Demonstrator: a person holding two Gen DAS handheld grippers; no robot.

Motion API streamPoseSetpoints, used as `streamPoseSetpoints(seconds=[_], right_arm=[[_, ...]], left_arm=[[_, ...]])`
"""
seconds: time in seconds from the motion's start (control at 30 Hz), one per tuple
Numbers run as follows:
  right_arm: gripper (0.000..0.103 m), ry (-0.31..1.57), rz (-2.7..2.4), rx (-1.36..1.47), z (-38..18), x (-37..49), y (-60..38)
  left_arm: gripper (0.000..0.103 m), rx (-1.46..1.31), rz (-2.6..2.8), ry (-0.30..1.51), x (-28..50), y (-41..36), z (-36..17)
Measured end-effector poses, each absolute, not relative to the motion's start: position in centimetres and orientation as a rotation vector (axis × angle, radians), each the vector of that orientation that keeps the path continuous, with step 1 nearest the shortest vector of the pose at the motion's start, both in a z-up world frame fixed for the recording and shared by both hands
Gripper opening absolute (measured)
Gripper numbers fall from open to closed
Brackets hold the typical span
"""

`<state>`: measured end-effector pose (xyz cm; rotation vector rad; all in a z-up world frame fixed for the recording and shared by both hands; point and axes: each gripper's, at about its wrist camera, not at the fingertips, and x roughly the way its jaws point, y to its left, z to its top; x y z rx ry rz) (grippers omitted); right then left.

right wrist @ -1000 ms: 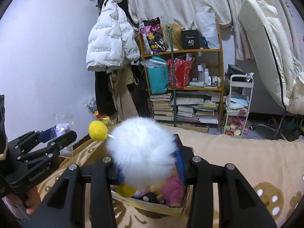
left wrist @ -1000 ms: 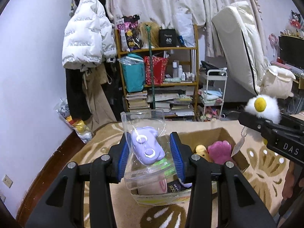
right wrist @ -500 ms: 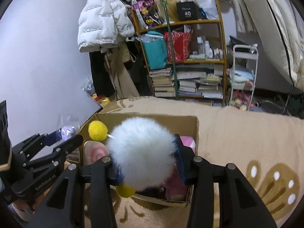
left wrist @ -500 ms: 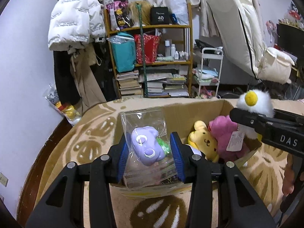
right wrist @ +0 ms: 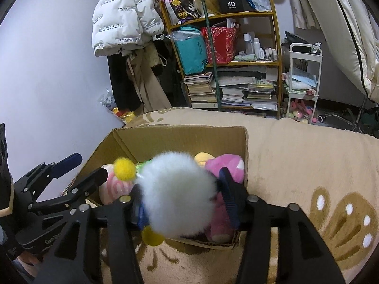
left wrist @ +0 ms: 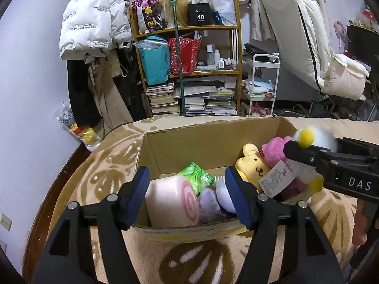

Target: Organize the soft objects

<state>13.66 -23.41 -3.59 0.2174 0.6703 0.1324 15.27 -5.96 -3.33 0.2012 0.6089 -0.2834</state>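
Observation:
A cardboard box [left wrist: 208,142] sits on the beige patterned blanket and also shows in the right wrist view [right wrist: 180,137]. It holds a pink swirl roll plush [left wrist: 173,201], a green packet [left wrist: 196,176], the bagged purple toy [left wrist: 209,201], a yellow bear plush [left wrist: 254,165] and a pink plush [left wrist: 276,152]. My left gripper [left wrist: 187,194] is open and empty just above the box's near side. My right gripper [right wrist: 182,201] is shut on a white fluffy plush [right wrist: 176,194] with yellow pompoms, over the box's right part.
A wooden shelf [left wrist: 189,71] with books, bags and bottles stands behind the bed. A white puffer jacket [left wrist: 92,16] hangs on the left wall. A white trolley [left wrist: 263,82] and a cream recliner [left wrist: 305,35] are at the right.
My left gripper opened and let the bagged purple toy drop into the box. Both grippers tilted down toward the box; the right one lowered the white plush over it.

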Motion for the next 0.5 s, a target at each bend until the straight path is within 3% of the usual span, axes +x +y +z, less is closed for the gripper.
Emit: streamPoseSetpoints(seconds=[0.13, 0.2, 0.37, 0.5], right_arm=[[0.07, 0.656, 0.132, 0.223, -3.1, 13.2, -23.6], [0.083, 0.637, 0.127, 0.223, -2.7, 12.8, -23.6], [0.102, 0.595, 0.133, 0.22, -1.5, 11.5, -23.7], [0.103, 0.566, 0.128, 0.191, -0.5, 10.1, -23.3]], left_arm=[[0.087, 0.2, -0.261, 0.599, 14.6, -5.5, -3.0], [0.091, 0.187, -0.249, 0.587, 14.1, -5.0, -2.7], [0.095, 0.164, -0.214, 0.573, 13.1, -3.7, -1.8], [0.099, 0.177, -0.194, 0.549, 11.8, -2.9, -0.9]])
